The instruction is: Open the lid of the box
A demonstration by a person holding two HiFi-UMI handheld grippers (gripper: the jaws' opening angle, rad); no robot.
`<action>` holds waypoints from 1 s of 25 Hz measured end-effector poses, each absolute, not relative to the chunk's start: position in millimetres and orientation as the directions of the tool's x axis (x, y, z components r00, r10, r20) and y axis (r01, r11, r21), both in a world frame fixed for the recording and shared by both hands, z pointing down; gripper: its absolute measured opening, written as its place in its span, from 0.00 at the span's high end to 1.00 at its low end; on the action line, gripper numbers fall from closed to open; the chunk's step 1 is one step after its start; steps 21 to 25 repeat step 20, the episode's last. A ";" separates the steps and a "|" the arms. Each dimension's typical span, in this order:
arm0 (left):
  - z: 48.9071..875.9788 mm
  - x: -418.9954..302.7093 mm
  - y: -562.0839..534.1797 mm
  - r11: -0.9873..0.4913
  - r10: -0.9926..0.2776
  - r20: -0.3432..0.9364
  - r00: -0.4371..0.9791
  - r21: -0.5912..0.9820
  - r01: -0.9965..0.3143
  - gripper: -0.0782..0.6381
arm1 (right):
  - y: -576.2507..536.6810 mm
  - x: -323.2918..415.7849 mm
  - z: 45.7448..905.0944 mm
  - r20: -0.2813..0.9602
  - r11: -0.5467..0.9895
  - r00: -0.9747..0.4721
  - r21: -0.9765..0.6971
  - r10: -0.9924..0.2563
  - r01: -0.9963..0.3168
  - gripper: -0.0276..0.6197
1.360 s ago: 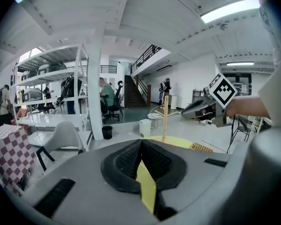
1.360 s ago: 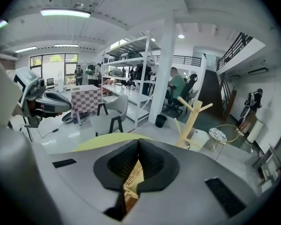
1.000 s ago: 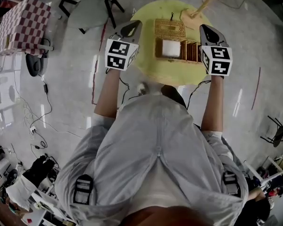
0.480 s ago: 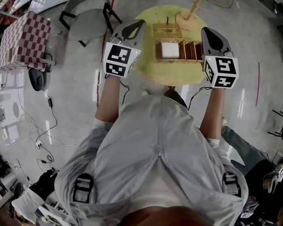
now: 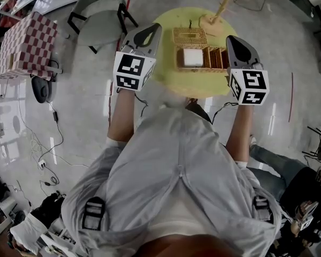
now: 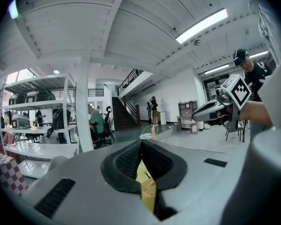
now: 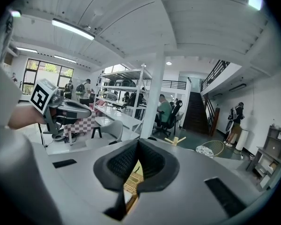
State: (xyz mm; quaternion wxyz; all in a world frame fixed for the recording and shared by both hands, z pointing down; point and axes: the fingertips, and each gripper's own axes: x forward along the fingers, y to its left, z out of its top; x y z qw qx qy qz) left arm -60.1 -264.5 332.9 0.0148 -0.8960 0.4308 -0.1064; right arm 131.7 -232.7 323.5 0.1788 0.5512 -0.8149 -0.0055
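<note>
A wicker box point(image 5: 202, 58) stands on a round yellow table point(image 5: 168, 71). Its woven lid point(image 5: 190, 36) lies tipped back at the far side. Inside, a white square item point(image 5: 192, 57) fills the left part, and wooden dividers point(image 5: 218, 58) fill the right. My left gripper point(image 5: 150, 32) hovers left of the box, shut and holding nothing. On the other side my right gripper point(image 5: 235, 39) is raised, also shut and holding nothing. A strip of wicker box point(image 6: 149, 187) shows below the left gripper's point(image 6: 140, 143) pads, and the box point(image 7: 130, 184) likewise below the right gripper's point(image 7: 137, 146).
A wooden jointed figure point(image 5: 218, 14) stands at the table's far edge. A grey chair point(image 5: 102, 7) and a red-checked box point(image 5: 27, 36) are on the floor at the left, with cables point(image 5: 48, 138) trailing there. A seated person's legs point(image 5: 275, 167) are at the lower right.
The head view has shifted slightly, so the table sits a little higher in the picture. Both grippers keep their places beside the box and stay shut.
</note>
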 end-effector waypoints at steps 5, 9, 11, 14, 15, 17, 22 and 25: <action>333.7 -63.6 -269.5 -0.629 -0.775 0.174 0.607 -0.115 -0.769 0.85 | -239.3 126.6 323.1 0.291 0.401 -0.334 0.210 -0.897 -0.892 0.92; 337.1 -63.0 -269.7 -0.627 -0.776 0.180 0.604 -0.115 -0.771 0.85 | -239.1 126.5 328.9 0.301 0.409 -0.340 0.209 -0.891 -0.888 0.92; 339.0 -63.9 -270.6 -0.626 -0.776 0.185 0.603 -0.111 -0.772 0.85 | -240.2 125.2 331.0 0.305 0.413 -0.343 0.205 -0.889 -0.887 0.92; 343.4 -62.5 -271.5 -0.629 -0.772 0.198 0.603 -0.107 -0.770 0.85 | -241.3 124.5 334.3 0.312 0.419 -0.348 0.198 -0.884 -0.886 0.92; 344.6 -60.2 -271.2 -0.630 -0.771 0.202 0.604 -0.106 -0.769 0.85 | -241.0 125.8 335.4 0.313 0.421 -0.350 0.196 -0.883 -0.886 0.92; 346.0 -54.5 -269.8 -0.633 -0.768 0.205 0.606 -0.104 -0.767 0.85 | -239.6 130.1 337.2 0.315 0.424 -0.353 0.193 -0.881 -0.885 0.92; 346.8 -46.7 -268.0 -0.636 -0.766 0.207 0.609 -0.103 -0.765 0.85 | -237.7 136.7 339.6 0.315 0.424 -0.354 0.189 -0.880 -0.886 0.92; 346.8 -46.7 -268.0 -0.636 -0.766 0.207 0.609 -0.103 -0.765 0.85 | -237.7 136.7 339.6 0.315 0.424 -0.354 0.189 -0.880 -0.886 0.92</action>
